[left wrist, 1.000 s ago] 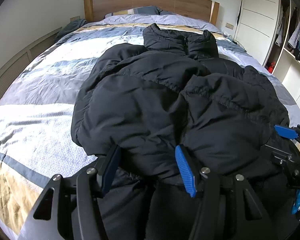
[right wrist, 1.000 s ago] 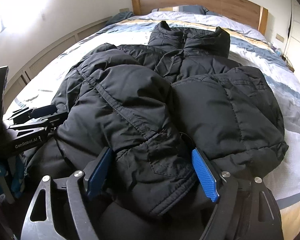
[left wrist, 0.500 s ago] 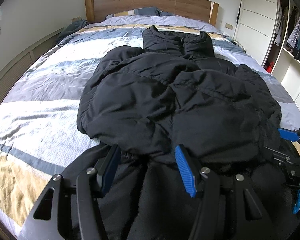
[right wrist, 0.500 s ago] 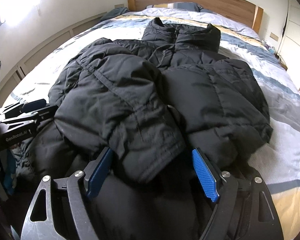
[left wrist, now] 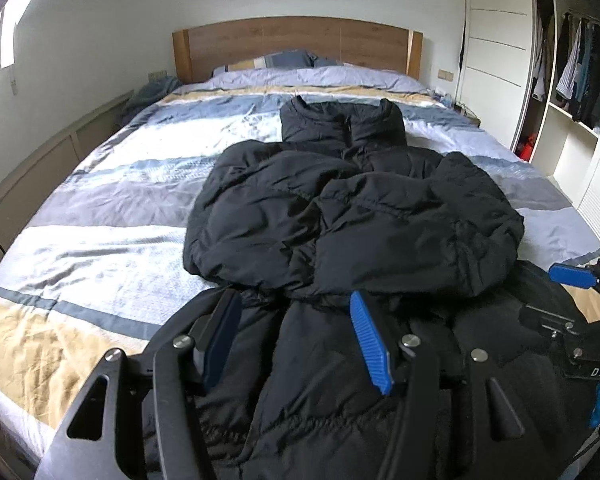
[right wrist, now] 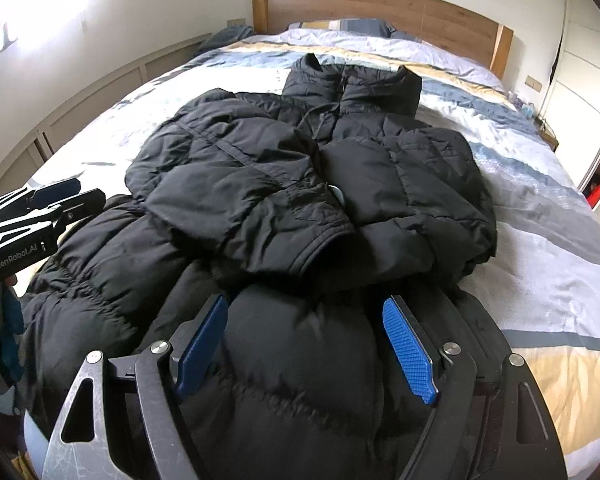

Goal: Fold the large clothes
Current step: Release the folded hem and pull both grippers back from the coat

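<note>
Your black puffer jacket (left wrist: 352, 216) lies lengthwise on the bed (left wrist: 100, 240), collar toward the headboard (left wrist: 296, 44) at 12 o'clock, both sleeves crossed over the chest. The hem end bulges up at 6 o'clock, right under your tools.

Your left hand-held gripper (left wrist: 296, 336) has a thick bunch of the hem between its blue pads, jaws standing fairly wide around the padding; it looks clamped. Your right hand-held gripper (right wrist: 306, 344) grips a fat roll of the same hem likewise, jaws spread wide by the bulk. In the right view the left tool sits at 9 o'clock; in the left view the right one sits at 3 o'clock.

You appear to be on the bottom-up fold. Next, carry both hem corners together toward 12 o'clock, level with each other, and lay them over the sleeves near the collar. Watch for slippery fabric sliding out, or the sleeves dragging loose.
</note>
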Demonstrator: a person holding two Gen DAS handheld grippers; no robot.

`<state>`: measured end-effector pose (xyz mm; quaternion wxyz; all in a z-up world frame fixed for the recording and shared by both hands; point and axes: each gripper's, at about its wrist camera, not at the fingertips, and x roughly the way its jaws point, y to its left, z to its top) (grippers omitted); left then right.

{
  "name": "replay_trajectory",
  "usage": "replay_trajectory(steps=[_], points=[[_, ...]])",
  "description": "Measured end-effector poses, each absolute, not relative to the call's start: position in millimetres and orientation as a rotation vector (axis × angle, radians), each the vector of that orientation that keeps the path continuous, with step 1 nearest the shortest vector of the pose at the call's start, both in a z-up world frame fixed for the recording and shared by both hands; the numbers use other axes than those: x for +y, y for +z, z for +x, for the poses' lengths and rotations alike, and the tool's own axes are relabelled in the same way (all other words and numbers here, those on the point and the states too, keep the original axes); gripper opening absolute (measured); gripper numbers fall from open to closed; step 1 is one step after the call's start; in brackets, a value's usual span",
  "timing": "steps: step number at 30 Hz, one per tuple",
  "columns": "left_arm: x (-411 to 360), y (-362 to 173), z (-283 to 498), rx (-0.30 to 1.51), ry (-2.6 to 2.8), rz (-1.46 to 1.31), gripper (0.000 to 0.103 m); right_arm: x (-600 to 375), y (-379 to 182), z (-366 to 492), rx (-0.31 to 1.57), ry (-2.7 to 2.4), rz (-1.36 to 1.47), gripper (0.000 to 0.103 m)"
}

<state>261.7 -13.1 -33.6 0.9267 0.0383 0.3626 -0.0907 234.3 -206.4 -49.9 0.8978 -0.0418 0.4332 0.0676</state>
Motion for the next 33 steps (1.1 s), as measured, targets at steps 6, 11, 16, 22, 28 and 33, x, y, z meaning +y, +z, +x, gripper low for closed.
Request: replay_trajectory(steps=[6, 11, 16, 22, 28, 33], points=[[-0.3, -21.1, 240.0, 0.720, -0.150, 0.093, 0.055, -195.4, -33.4, 220.2, 0.857, 0.165, -0.088, 0.079], [13.3, -13.5, 224.0, 0.700, -0.108, 0.110, 0.055, -188.6, -26.2, 210.6, 0.836, 0.178, -0.074, 0.079], [23.0, -12.5, 211.5, 0.714, -0.096, 0.102, 0.055, -191.9, -16.8, 191.3, 0.809, 0.176, -0.062, 0.079], [35.2, 2.1, 198.8, 0.748, -0.107, 0.095, 0.055, -220.2, 5.3, 164.4, 0.753, 0.123, -0.025, 0.079], [48.3, 40.6, 187.1, 0.694, -0.087, 0.107, 0.055, -249.9, 37.3, 141.3, 0.680, 0.081, -0.009, 0.079], [63.5, 71.4, 199.8, 0.674, -0.078, 0.086, 0.065, -277.0, 70.1, 142.9, 0.620, 0.060, 0.013, 0.081]])
